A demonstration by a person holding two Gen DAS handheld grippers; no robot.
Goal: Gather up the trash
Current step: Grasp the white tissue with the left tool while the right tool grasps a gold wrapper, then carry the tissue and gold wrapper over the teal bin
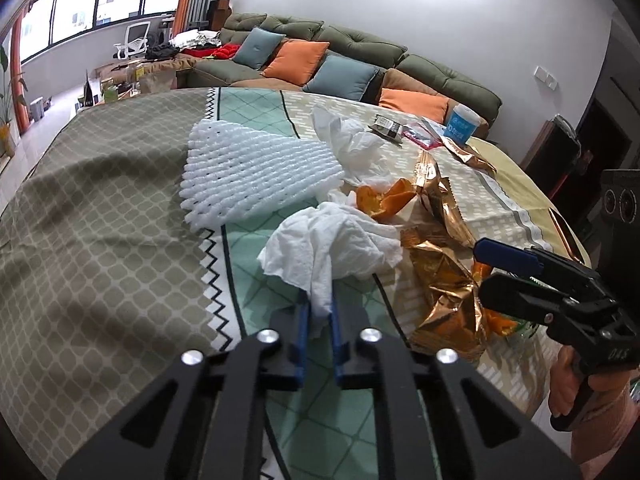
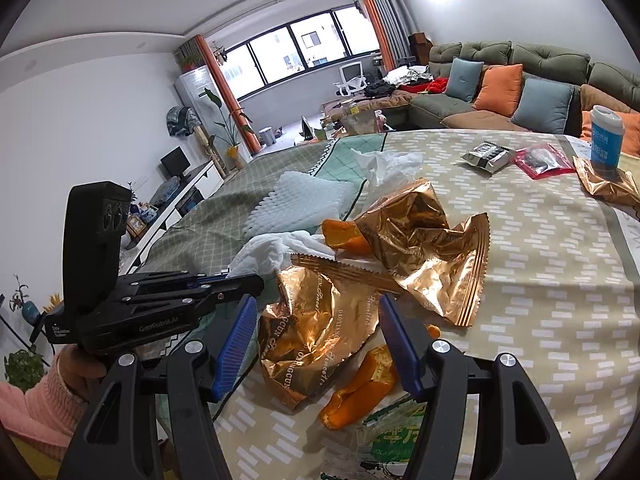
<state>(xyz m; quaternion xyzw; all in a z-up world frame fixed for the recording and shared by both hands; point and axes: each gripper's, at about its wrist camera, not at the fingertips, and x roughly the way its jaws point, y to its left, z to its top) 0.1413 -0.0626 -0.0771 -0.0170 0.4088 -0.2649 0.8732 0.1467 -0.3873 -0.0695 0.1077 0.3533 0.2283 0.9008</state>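
Observation:
My left gripper (image 1: 320, 304) is shut on a crumpled white tissue (image 1: 332, 248), pinched between its blue pads just above the patterned tablecloth (image 1: 100, 216). The tissue also shows in the right wrist view (image 2: 272, 254). My right gripper (image 2: 316, 312) is open, its blue pads on either side of a crumpled gold foil wrapper (image 2: 316, 332). A second gold wrapper (image 2: 424, 248) lies beyond it. Orange peels (image 2: 356, 392) lie by the wrappers, another (image 1: 384, 200) further back. A white foam net (image 1: 256, 168) and a second tissue (image 1: 352, 144) lie on the cloth.
At the table's far side stand a blue-and-white cup (image 2: 606, 138), a dark packet (image 2: 486, 156), a red pouch (image 2: 544, 160) and another gold wrapper (image 2: 608, 186). A printed bag (image 2: 396, 440) lies under my right gripper. A green sofa (image 1: 360, 52) with cushions stands behind.

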